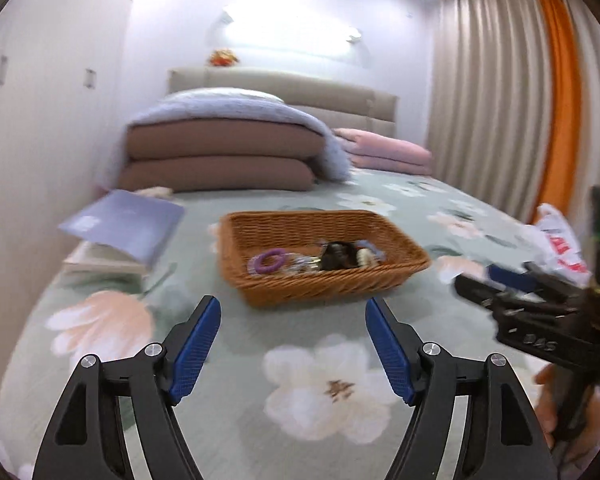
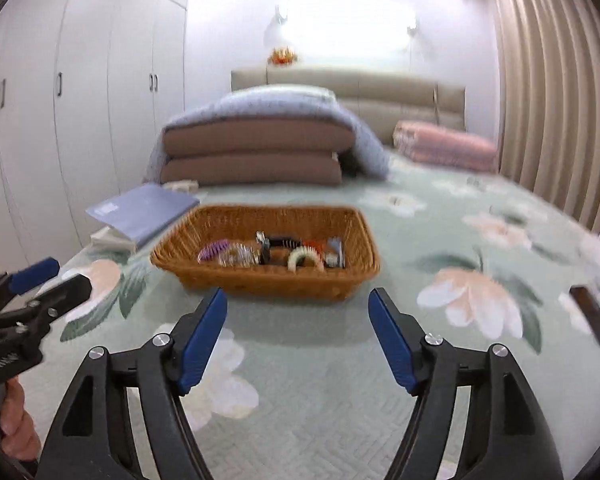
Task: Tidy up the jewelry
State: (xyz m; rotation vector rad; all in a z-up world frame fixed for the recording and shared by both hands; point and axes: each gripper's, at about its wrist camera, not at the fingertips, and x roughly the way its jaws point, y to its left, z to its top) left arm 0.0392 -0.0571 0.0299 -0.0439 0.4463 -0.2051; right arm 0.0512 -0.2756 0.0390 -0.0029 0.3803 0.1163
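Observation:
A brown wicker basket (image 1: 396, 268) (image 2: 364, 240) sits on the floral bedspread in front of both grippers. It holds a heap of jewelry and hair items: a purple ring (image 1: 270, 261) (image 2: 214, 249), clear pieces, a dark clip (image 1: 334, 256) (image 2: 278, 242) and a cream curved comb (image 2: 302, 258). My left gripper (image 1: 293, 308) is open and empty, a short way before the basket; it also shows at the left edge of the right wrist view (image 2: 58, 276). My right gripper (image 2: 298, 300) is open and empty; it also shows in the left wrist view (image 1: 474, 280).
A lilac box lid (image 1: 126, 222) (image 2: 148, 208) leans on a white box left of the basket. Folded brown quilts (image 1: 220, 156) and pink bedding (image 2: 446, 146) lie at the headboard. A dark phone (image 2: 592, 316) and a plastic bag (image 1: 560, 242) lie at the right. Wardrobes stand left, curtains right.

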